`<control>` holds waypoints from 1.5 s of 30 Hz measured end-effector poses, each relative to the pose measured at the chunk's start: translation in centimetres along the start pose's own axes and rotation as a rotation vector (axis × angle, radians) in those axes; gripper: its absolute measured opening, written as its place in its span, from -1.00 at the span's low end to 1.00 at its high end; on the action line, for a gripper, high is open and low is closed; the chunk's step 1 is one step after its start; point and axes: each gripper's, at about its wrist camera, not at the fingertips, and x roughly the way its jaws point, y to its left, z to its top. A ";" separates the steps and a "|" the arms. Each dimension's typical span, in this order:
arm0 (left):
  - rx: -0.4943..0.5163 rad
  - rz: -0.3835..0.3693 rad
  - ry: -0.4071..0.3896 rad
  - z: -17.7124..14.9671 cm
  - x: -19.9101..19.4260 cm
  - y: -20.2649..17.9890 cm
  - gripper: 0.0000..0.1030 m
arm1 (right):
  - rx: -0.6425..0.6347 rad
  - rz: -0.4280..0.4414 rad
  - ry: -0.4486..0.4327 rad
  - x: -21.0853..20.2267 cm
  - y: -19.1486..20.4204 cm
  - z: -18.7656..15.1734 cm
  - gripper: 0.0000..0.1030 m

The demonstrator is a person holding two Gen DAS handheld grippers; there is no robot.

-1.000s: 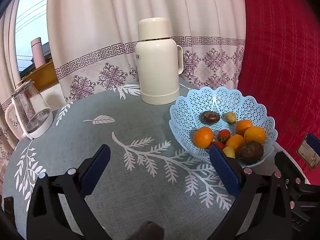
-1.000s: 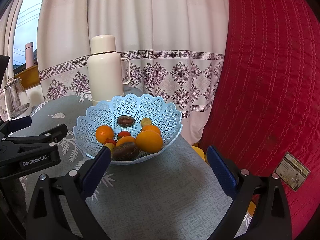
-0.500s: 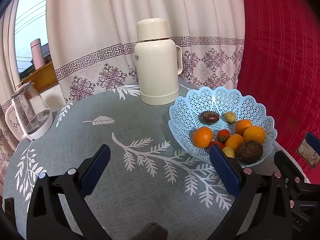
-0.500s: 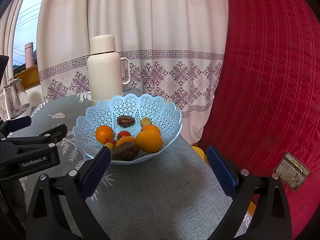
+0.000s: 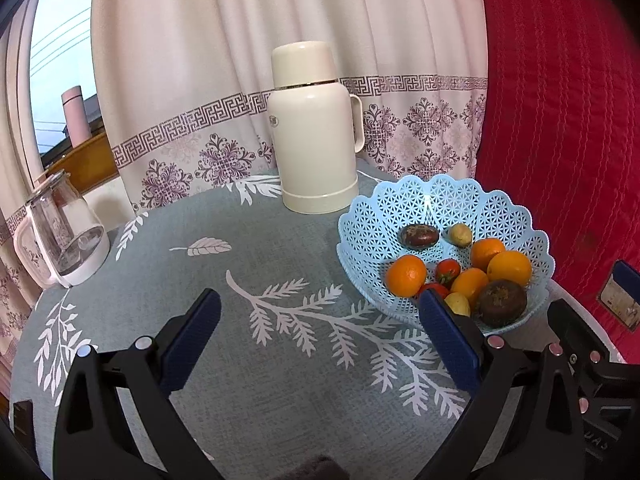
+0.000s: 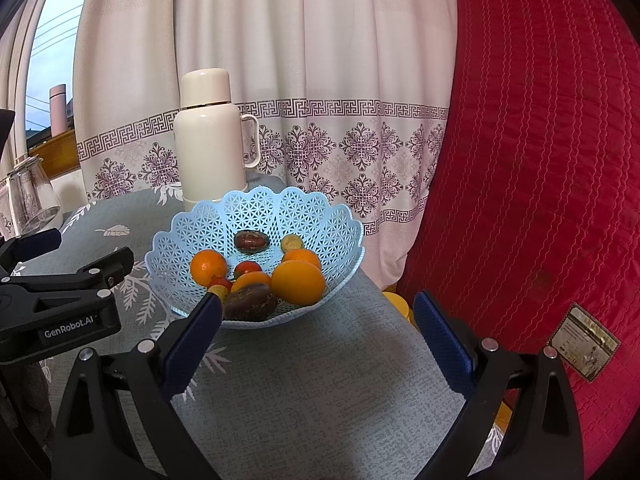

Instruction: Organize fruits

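Pre-grasp step, nothing picked yet. Left gripper (image 5: 318, 316) spread wide, empty, above bare tablecloth (image 5: 280, 248). Right of it, blue lattice basket (image 6: 200, 220) holds every fruit: oranges (image 6: 298, 282), tomatoes, dark ones, possibly passionfruit. Right gripper (image 6: 318, 320) gaping, empty. Next: reach into basket. Versus earlier frames, practically unchanged.

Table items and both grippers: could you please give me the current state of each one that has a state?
Left gripper: open, empty, above the cloth.
Right gripper: open, empty, in front of the basket.
Basket: upright on the table, holding fruit.
Oranges: in the basket.
Tomatoes: in the basket.
Flask: upright, cap on.
Glass kettle: upright, lid on; contents unclear.
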 end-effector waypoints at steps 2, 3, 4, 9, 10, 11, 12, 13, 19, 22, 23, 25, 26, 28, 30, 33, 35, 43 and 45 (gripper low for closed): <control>0.008 0.004 -0.011 0.0 -0.2 -0.1 0.95 | -0.001 0.000 0.000 0.0 0.0 0.0 0.86; 0.012 0.007 -0.016 0.0 -0.3 -0.2 0.95 | -0.001 0.000 0.000 0.0 0.0 0.0 0.86; 0.014 0.008 -0.017 0.0 -0.3 -0.2 0.95 | 0.000 0.000 0.000 0.0 0.0 0.0 0.86; 0.004 0.004 -0.004 0.1 -0.2 -0.2 0.95 | 0.002 0.002 0.007 0.1 0.0 0.0 0.86; -0.004 0.004 0.002 0.1 -0.1 0.0 0.95 | 0.003 0.002 0.010 0.2 -0.1 -0.1 0.86; -0.016 0.006 0.010 0.1 -0.1 0.2 0.95 | 0.006 0.004 0.015 0.3 -0.2 -0.1 0.86; -0.021 0.007 0.015 0.0 -0.1 0.3 0.95 | 0.009 0.005 0.019 0.3 -0.3 -0.1 0.86; -0.025 0.010 0.021 -0.1 0.0 0.5 0.95 | 0.014 0.007 0.022 0.4 -0.5 -0.2 0.86; -0.065 0.048 0.098 -1.8 -0.4 2.6 0.95 | 0.012 0.013 0.029 0.5 -0.3 -0.2 0.89; -0.112 0.065 0.157 -3.5 -0.9 4.7 0.95 | 0.006 0.023 0.036 0.6 -0.2 -0.2 0.91; -0.134 0.080 0.182 -4.3 -1.3 5.6 0.95 | 0.002 0.031 0.040 0.6 -0.2 -0.1 0.91; -0.163 0.098 0.206 -5.6 -2.0 7.2 0.95 | -0.008 0.075 0.087 1.0 0.2 0.0 0.91; -0.177 0.113 0.219 -6.3 -2.3 7.9 0.95 | -0.007 0.098 0.109 1.1 0.4 0.0 0.91; -0.209 0.153 0.250 -7.9 -3.2 9.8 0.95 | 0.006 0.172 0.173 1.2 1.2 -0.2 0.91; -0.254 0.188 0.287 -9.5 -4.1 11.6 0.95 | 0.000 0.265 0.259 1.2 3.0 -0.8 0.91; -0.321 0.243 0.330 -11.7 -5.4 14.3 0.95 | -0.061 0.353 0.358 1.4 6.7 -2.0 0.91; -0.351 0.267 0.344 -12.7 -6.0 15.4 0.95 | -0.121 0.377 0.411 1.5 9.4 -3.0 0.91; -0.459 0.260 0.419 -14.9 -5.8 18.1 0.95 | -0.242 0.409 0.455 1.2 14.7 -4.6 0.91; -0.415 0.291 0.442 -14.8 -5.3 17.4 0.95 | -0.262 0.387 0.493 1.9 15.0 -5.2 0.91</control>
